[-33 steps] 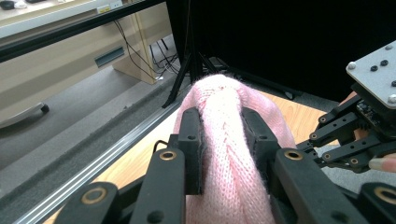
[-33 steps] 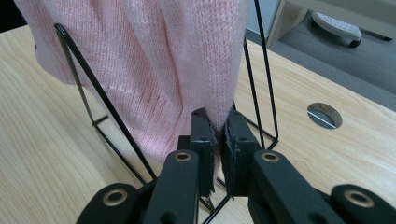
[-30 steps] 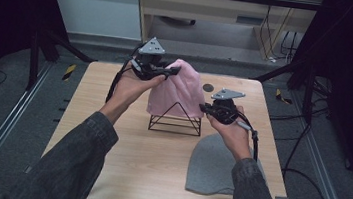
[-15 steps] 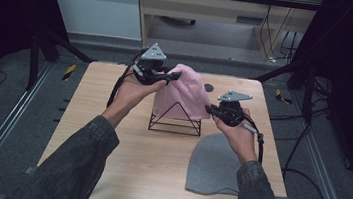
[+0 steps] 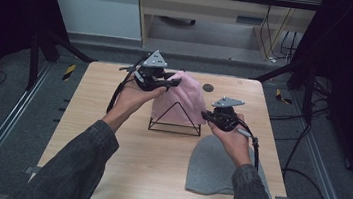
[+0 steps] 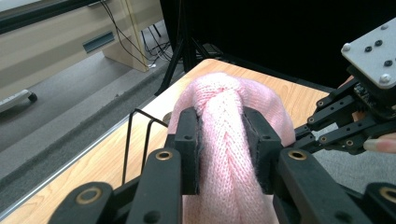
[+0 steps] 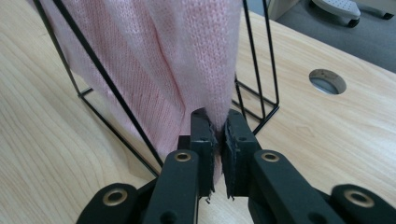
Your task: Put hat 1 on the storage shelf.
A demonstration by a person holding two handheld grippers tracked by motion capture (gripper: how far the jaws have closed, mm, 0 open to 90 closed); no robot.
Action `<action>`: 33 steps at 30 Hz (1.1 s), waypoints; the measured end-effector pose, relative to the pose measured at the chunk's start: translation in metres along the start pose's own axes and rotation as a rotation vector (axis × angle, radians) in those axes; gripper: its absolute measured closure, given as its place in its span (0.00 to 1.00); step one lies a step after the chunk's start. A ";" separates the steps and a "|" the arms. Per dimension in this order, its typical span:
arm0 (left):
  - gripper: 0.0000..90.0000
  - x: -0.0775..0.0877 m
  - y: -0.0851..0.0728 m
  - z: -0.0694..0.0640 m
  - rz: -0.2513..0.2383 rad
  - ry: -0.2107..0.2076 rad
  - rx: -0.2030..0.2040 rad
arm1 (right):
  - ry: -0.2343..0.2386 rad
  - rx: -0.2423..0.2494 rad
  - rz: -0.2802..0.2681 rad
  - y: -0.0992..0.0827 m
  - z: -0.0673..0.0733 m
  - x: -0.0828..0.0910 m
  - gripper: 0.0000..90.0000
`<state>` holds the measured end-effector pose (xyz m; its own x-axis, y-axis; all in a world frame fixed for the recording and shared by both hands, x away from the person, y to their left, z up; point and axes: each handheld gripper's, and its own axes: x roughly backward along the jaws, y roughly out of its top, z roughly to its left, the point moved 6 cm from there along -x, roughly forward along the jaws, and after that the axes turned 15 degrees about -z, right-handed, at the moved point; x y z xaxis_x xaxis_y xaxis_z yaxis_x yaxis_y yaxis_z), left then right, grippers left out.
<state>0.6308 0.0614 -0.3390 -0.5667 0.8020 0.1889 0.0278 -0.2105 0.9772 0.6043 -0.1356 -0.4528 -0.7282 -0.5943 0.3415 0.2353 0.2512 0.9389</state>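
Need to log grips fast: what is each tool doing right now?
Left tool: closed on a bunched fold at the top of the pink knit hat.
Right tool: closed, pinching the same hat's lower edge beside the black wire stand.

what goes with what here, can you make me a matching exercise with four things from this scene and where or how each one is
Things:
1. pink knit hat
2. grey hat
3. left gripper
4. right gripper

States:
a. lies flat on the table
b. pinches the pink hat's lower edge
c. draped over the black wire stand
d. clamps a thick fold near the pink hat's top

Pairs: 1-c, 2-a, 3-d, 4-b
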 end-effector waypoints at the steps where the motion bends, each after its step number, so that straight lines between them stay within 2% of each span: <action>1: 0.78 0.000 -0.002 -0.001 -0.001 -0.003 0.002 | -0.003 -0.003 0.002 -0.003 0.002 -0.001 0.93; 5: 0.78 0.001 -0.006 -0.004 -0.006 -0.012 0.018 | 0.006 -0.006 0.002 -0.008 0.006 -0.001 0.93; 26: 0.77 0.007 -0.025 -0.011 0.032 -0.028 0.022 | 0.026 -0.013 0.059 -0.028 0.013 -0.009 0.92; 30: 0.77 0.006 -0.027 -0.016 0.034 -0.028 0.021 | 0.012 -0.011 0.082 -0.028 0.012 -0.002 0.66; 31: 0.77 0.006 -0.027 -0.016 0.034 -0.028 0.021 | 0.012 -0.011 0.082 -0.028 0.012 -0.002 0.66; 33: 0.77 0.006 -0.028 -0.017 0.039 -0.031 0.021 | -0.017 -0.001 0.084 -0.028 0.008 0.007 0.56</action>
<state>0.6126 0.0627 -0.3669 -0.5390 0.8106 0.2290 0.0666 -0.2300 0.9709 0.5875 -0.1405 -0.4767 -0.7165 -0.5581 0.4186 0.2970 0.2989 0.9069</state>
